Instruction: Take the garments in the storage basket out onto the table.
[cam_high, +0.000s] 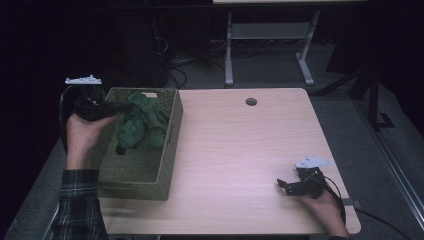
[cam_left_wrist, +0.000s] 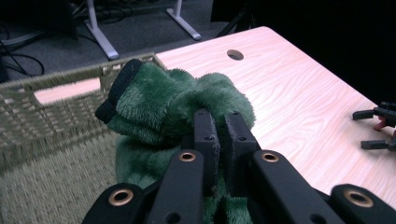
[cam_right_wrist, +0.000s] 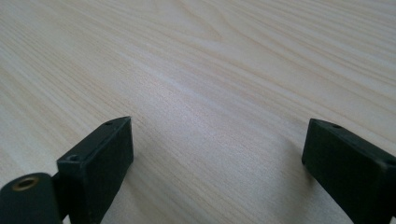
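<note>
green plush cloth (cam_high: 141, 121): high view; a crumpled fleecy bundle hanging over the far half of the woven basket (cam_high: 125, 176), pinched at its left edge
left gripper (cam_high: 117, 108): high view; held level above the basket's left wall by the left hand (cam_high: 84, 131), its tips meeting the cloth; a grey plate sits on top of it
right gripper (cam_high: 283, 186): high view; resting low on the table (cam_high: 235, 150) near its front right corner, held by the right hand (cam_high: 325, 207), well apart from basket and cloth
basket: high view; stands on the left part of the table, its near half showing bare weave
green plush cloth (cam_left_wrist: 163, 100): left gripper view; long-piled fabric with a dark ribbed cuff at its upper left, lifted above the basket floor (cam_left_wrist: 51, 186)
left gripper (cam_left_wrist: 220, 122): left gripper view; jaws pressed almost together, pinching a fold of the cloth between the pads
right gripper (cam_left_wrist: 378, 128): left gripper view; seen far off at the right edge on the table, jaws spread
right gripper (cam_right_wrist: 217, 140): right gripper view; jaws spread wide with bare wood grain between them, tips just above the table (cam_right_wrist: 210, 70)
</note>
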